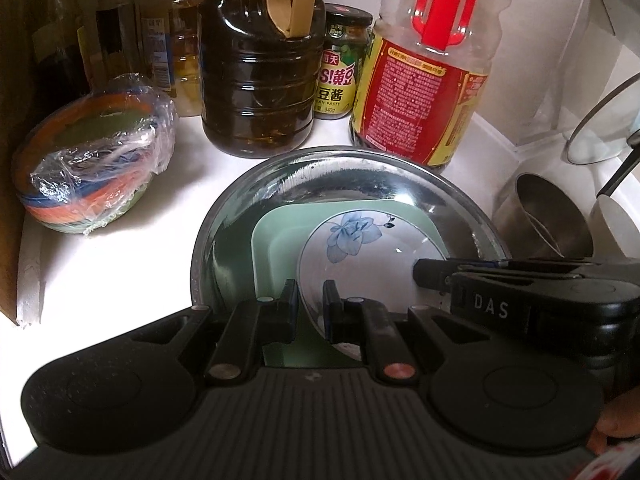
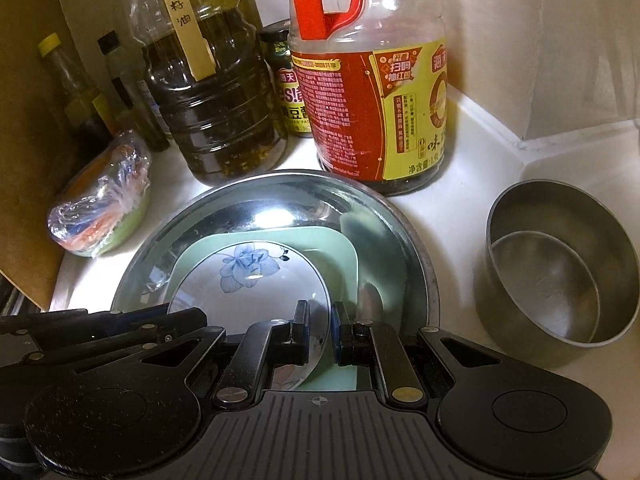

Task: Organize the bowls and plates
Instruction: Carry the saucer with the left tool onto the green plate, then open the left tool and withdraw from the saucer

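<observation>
Left wrist view: left gripper [image 1: 310,300] is nearly closed, pinching the near rim of the round white floral plate [image 1: 360,248], which lies on a square pale-green plate [image 1: 276,232] inside the wide steel basin [image 1: 240,216].

Right wrist view: right gripper [image 2: 320,322] is nearly closed on the same rim, w/ 2 nested steel bowls [image 2: 560,264] beside. Lower both ends evenly, then let go together.

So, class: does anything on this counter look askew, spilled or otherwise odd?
The floral plate sits tilted on the green square plate inside the steel basin, with both tools closed on its near rim. Nothing looks spilled or broken.
</observation>
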`<action>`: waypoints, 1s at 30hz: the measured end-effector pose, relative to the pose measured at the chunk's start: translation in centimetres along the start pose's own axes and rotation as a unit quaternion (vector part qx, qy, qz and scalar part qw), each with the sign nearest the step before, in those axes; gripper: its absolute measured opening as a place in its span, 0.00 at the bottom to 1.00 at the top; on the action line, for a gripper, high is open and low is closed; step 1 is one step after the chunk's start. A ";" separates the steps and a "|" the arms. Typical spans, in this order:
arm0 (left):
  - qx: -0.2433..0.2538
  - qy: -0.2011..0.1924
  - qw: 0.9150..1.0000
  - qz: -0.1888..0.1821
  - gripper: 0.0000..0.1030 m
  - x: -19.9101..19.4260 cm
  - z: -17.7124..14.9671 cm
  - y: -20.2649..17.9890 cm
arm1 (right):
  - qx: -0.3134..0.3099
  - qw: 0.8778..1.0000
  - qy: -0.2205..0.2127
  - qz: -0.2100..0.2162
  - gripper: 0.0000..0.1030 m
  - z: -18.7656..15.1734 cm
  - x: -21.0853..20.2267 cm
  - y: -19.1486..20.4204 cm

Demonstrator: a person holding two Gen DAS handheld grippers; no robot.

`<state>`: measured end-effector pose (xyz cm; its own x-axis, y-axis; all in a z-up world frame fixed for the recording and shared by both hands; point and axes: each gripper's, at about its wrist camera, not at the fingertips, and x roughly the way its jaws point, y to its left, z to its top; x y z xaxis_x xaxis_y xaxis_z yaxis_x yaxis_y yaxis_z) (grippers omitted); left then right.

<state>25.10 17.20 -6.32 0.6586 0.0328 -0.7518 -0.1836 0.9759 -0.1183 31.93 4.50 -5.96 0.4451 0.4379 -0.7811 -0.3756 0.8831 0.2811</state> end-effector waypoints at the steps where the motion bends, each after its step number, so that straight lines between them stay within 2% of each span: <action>1: -0.001 0.001 1.000 0.000 0.10 0.1 0.0 0.0 | 0.000 1.000 -0.001 0.000 0.10 0.0 0.0 0.0; 6: -0.007 0.011 1.000 -0.005 0.11 0.3 0.1 0.2 | -0.004 1.000 -0.013 0.002 0.11 -0.2 -0.3 -0.1; 9: -0.002 -0.006 1.000 0.000 0.11 -0.5 0.1 0.1 | 0.004 0.999 -0.033 0.010 0.13 -0.4 -1.4 -0.3; 10: 0.000 -0.014 1.000 0.003 0.11 -0.9 0.2 0.0 | 0.006 0.999 -0.041 0.010 0.19 -0.3 -1.8 -0.3; 11: 0.003 -0.021 1.000 0.005 0.11 -1.4 0.3 0.0 | 0.009 0.999 -0.050 0.011 0.31 -0.4 -2.3 -0.4; 13: 0.009 -0.033 0.999 0.006 0.11 -2.3 0.4 -0.2 | 0.016 0.997 -0.067 0.018 0.48 -0.5 -3.4 -0.7; 14: 0.013 -0.038 0.999 0.006 0.12 -2.7 0.5 -0.3 | 0.019 0.997 -0.075 0.022 0.51 -0.6 -4.0 -0.8; 23: 0.052 -0.046 0.998 0.012 0.14 -6.6 -1.1 -2.2 | 0.038 0.994 -0.101 0.025 0.53 -3.2 -9.1 -2.2; 30: 0.052 -0.038 0.998 0.003 0.15 -9.6 -3.9 -4.0 | 0.036 0.993 -0.108 0.020 0.53 -6.2 -13.3 -3.0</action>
<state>16.67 12.10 -1.17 0.7124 0.0514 -0.6999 -0.1143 0.9925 -0.0433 22.07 -5.03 0.14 0.5974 0.4927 -0.6327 -0.3413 0.8702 0.3554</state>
